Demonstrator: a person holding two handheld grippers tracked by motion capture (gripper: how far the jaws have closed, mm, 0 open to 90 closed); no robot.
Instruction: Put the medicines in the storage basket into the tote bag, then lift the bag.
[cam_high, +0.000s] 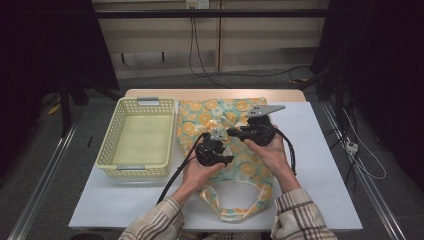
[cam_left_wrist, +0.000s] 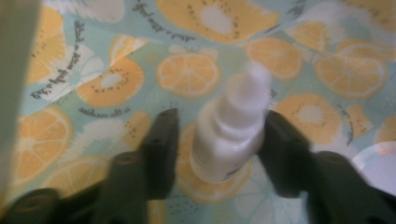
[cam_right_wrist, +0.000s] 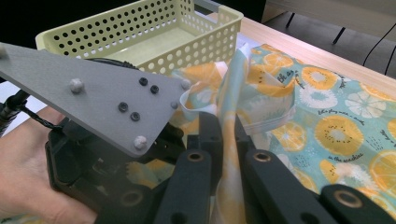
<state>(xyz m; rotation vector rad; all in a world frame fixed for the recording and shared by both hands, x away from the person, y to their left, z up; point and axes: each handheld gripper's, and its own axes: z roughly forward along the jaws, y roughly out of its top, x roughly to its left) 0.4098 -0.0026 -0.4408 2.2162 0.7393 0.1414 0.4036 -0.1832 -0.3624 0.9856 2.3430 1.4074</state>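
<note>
Bottle (cam_left_wrist: 231, 128), small and white, sits between the left tool's (cam_left_wrist: 217, 135) parted jaws, its long axis running away from the tool, cap end leading, above the orange-print bag (cam_high: 210, 117). The pads look off it, so I judge it is being released into the bag. The right tool (cam_right_wrist: 223, 140) pinches the bag's edge, lifted just ahead of it. Next, the left tool should back out cleanly.

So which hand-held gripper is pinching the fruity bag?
The right hand-held gripper: its jaws clamp a fold of the bag. The left hand-held gripper has a white bottle between open jaws.
</note>
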